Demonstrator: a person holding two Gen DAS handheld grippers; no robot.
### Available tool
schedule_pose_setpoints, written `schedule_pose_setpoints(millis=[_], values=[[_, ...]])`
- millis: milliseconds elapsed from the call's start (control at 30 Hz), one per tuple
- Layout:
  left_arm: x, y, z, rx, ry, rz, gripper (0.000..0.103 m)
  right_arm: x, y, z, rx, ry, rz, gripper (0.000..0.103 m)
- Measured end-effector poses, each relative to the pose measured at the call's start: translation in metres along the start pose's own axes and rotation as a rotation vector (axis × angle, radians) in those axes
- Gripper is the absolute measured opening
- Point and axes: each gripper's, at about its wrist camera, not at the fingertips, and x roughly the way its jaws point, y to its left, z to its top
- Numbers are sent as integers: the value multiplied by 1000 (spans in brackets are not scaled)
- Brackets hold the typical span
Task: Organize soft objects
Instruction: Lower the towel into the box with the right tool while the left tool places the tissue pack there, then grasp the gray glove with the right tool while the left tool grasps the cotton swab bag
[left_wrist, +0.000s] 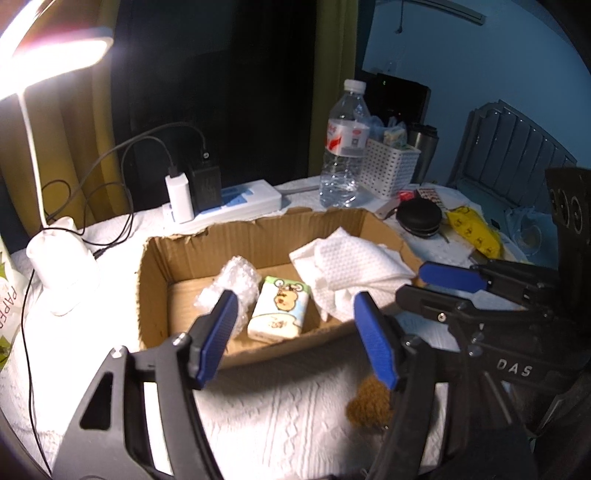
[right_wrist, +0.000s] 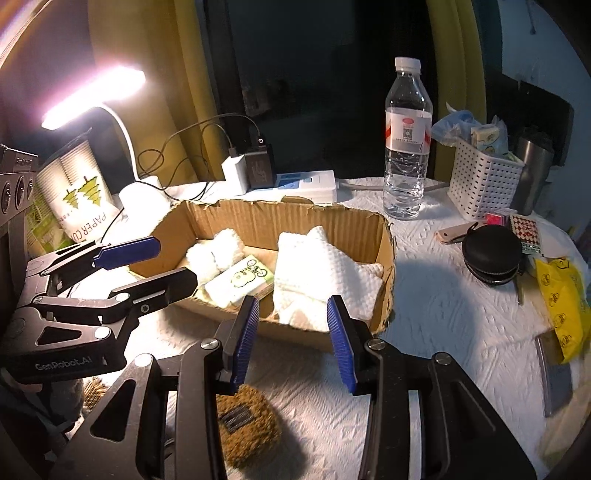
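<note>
Centrally on the worktop (right_wrist: 424, 314): a cardboard box (right_wrist: 295, 218), long axis running left to right across both views, open top up. Inside, three soft things side by side: a wad of bubble wrap (left_wrist: 231, 286) at the left end, a tissue pack (left_wrist: 279, 312) in the middle, a folded white cloth (right_wrist: 321, 280) at the right end, draped up against the box's right wall. Tissue pack lying flat, printed face up, long axis running from near wall toward far wall, tilted slightly.

Left gripper (left_wrist: 295, 332) hovering just short of the box's near wall, blue pads spread wide, clamped on nothing. Right gripper (right_wrist: 295, 343) likewise wide apart and empty, aimed at the cloth end of the box.

Brown fuzzy pouch (right_wrist: 245, 424) outside the box, on the worktop near its front wall, below the right gripper; orientation hard to tell.

Behind the box: water bottle (right_wrist: 406, 147) upright, white basket (right_wrist: 484, 181), desk lamp (left_wrist: 55, 48) lit.
</note>
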Motion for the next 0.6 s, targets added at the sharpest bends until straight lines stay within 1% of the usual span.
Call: schedule_pose_setpoints(millis=[267,600], values=[[-30,-5,-11,19,-40,-11,68,-26,13,-11,-7,-33,-12,41],[-54,-9,-34,28,-46,-23,69,-46,28,-31,-5,-41,-18,41]])
